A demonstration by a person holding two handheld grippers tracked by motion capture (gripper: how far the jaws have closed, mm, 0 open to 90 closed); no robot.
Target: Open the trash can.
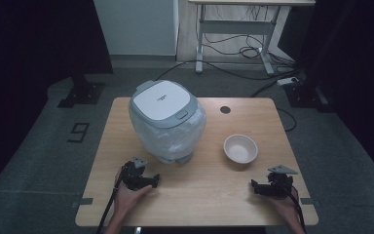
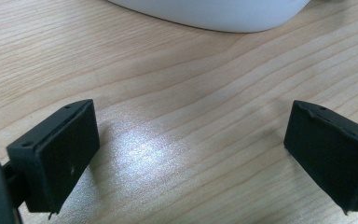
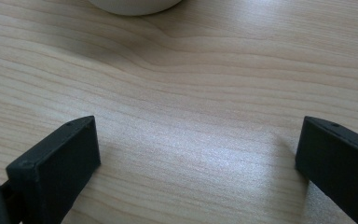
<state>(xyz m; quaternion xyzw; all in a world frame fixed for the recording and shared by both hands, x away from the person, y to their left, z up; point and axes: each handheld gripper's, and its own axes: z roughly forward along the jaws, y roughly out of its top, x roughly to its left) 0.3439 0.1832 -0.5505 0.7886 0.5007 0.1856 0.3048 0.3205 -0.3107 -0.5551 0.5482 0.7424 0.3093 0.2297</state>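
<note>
Nearest the person, the two grippers rest low over the front of the wooden table (image 1: 209,195), each held in a hand that comes in from the bottom edge. The left gripper (image 1: 152,180) sits at the front left, its jaws aimed to the right and slightly away, toward the foot of the rice cooker (image 1: 167,122). The right gripper (image 1: 254,186) sits at the front right, its jaws aimed to the left. Both stand released, jaws spread wide with nothing between them.

The left gripper view gives what the high view cannot: matt black, blocky pads (image 2: 56,154) with small screw holes, bare pale wood grain between them with a soft sheen of light, and the smooth white curved base of the rice cooker (image 2: 214,14) at the top edge, near but apart from the jaws. The right gripper view shows the same flat black pads (image 3: 56,163) over bare grain, with the rounded pale underside of the bowl (image 3: 135,5) just at the top edge.

Farther back, the bowl (image 1: 240,148) stands upright, round, pale and matt, right of centre. The rice cooker stands left of centre, a squat rounded white body with a flat grey-rimmed lid that is shut; its latch faces the front right, its hinge the back left. Behind the bowl a dark round hole (image 1: 225,109) marks the tabletop.
</note>
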